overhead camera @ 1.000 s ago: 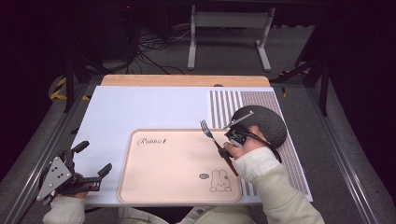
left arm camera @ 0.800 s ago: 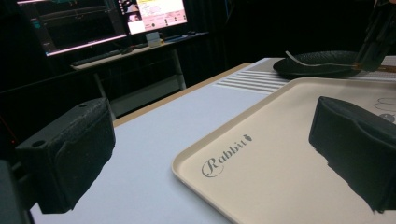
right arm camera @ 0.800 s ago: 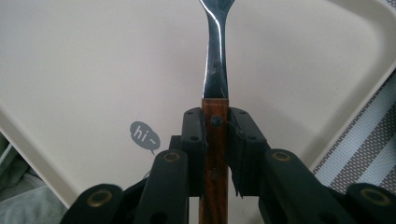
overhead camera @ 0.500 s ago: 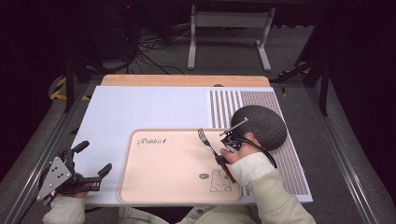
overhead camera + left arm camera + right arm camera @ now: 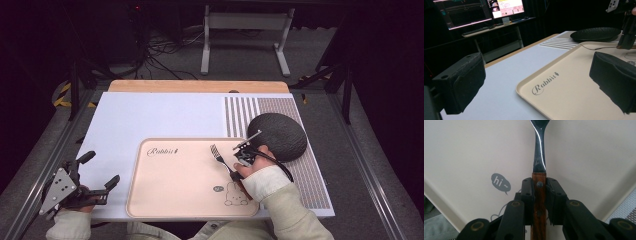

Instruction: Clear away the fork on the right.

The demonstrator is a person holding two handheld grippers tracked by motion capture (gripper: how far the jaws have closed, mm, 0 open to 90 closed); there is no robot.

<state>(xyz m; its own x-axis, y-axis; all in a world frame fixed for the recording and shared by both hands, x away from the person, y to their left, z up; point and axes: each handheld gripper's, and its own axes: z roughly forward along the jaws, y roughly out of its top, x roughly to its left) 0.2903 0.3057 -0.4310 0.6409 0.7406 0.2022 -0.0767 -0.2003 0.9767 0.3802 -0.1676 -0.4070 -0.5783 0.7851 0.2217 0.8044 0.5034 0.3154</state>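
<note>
The right gripper clamped the fork over the tray, not yet laid; the left gripper gaped, idle.

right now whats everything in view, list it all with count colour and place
fork: 1, silver with brown wooden handle, over the tray's right part, handle clamped in the right gripper
tray: 1, beige with rabbit print, near middle of the table
plate: 1, black, right of the tray on the striped mat
striped mat: 1, grey and white, right side of the table
table: 1, white top with wooden far edge
monitors: 2, lit, on a desk beyond the table
left gripper: 1, black, open, near left corner
right gripper: 1, black, shut on the fork
</note>
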